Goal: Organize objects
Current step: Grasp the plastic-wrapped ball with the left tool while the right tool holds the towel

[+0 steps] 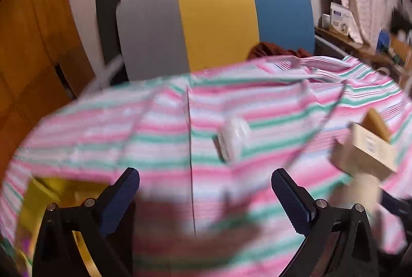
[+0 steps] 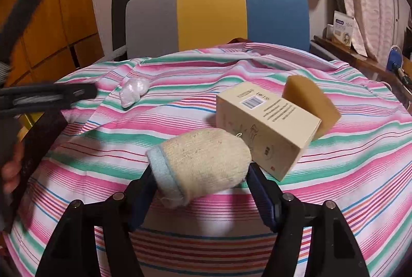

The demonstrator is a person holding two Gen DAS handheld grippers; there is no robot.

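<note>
Left gripper [image 1: 206,197] empty, jaws wide apart; right gripper [image 2: 198,189], jaws spread, angled downward.

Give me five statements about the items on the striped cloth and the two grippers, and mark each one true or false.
1. The woven mitt lies between the right gripper fingers. True.
2. The cream box stands upright on its end. False: it lies on its side.
3. The amber sponge sits behind the box, touching it. True.
4. The left gripper is shut on the white bundle. False: its jaws stand open with nothing between them, and the bundle lies ahead on the striped cloth.
5. The chair back is plain red. False: it has grey, yellow and blue panels.
</note>
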